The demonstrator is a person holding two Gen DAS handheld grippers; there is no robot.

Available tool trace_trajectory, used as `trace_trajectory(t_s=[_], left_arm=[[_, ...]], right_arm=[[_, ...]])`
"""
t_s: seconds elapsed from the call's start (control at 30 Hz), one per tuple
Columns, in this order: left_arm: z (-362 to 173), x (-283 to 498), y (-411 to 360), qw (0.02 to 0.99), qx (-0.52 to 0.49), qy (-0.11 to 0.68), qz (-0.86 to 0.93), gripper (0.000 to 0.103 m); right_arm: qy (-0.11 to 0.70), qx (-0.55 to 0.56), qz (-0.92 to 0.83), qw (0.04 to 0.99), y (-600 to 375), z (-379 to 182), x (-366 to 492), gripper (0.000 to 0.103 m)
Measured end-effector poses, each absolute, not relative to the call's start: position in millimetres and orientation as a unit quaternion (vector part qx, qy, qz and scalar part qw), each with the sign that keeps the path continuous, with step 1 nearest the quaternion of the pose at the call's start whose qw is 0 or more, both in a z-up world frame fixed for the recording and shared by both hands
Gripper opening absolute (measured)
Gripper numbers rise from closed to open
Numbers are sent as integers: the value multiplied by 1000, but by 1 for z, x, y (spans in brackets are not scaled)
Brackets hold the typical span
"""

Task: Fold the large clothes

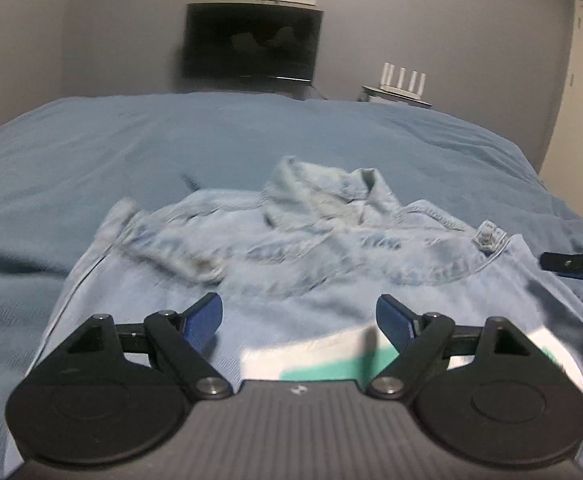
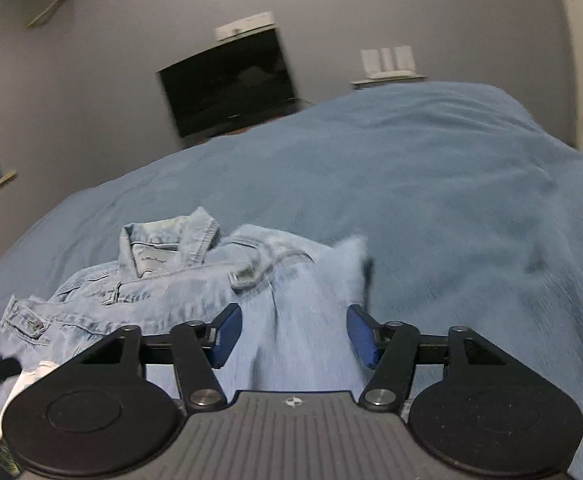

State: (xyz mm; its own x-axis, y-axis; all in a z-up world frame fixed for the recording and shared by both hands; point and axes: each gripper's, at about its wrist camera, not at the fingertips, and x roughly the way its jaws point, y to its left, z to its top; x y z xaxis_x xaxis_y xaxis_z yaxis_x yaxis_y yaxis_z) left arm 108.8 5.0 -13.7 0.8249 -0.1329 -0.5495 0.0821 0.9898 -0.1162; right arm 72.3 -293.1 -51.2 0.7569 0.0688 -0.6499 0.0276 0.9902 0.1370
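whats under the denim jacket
The denim jacket lies on the blue bedspread, which shows all around it. A white and green piece peeks out at its near edge; the rest is covered.

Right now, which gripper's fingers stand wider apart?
The left gripper: its blue fingers gape wider over the denim jacket than the right gripper's.

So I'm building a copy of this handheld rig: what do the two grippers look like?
Both look alike. The left gripper and right gripper each have two blue pads on black linkage arms with silver pivot screws, swinging from round black discs. Between the discs sits a grey ribbed body with a small round emblem. No cables, sleeves or hands show.
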Motion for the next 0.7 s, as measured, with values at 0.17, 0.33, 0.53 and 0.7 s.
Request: trace_trajectory(t_s=[0.17,0.33,0.53,0.7], left_arm=[[-14,142,10,957,-5,288,-29,84],[-20,166,53,956,-8,294,12,84],[-19,177,106,959,2,279,43,84],[-23,190,132,955,-31,296,4,82]], right_arm=[[365,78,52,926,-309,-61,103,44],[375,70,74,921,-312,-63,126,45],[395,79,98,910,-318,-70,144,46],[404,76,107,905,-317,-78,156,48]])
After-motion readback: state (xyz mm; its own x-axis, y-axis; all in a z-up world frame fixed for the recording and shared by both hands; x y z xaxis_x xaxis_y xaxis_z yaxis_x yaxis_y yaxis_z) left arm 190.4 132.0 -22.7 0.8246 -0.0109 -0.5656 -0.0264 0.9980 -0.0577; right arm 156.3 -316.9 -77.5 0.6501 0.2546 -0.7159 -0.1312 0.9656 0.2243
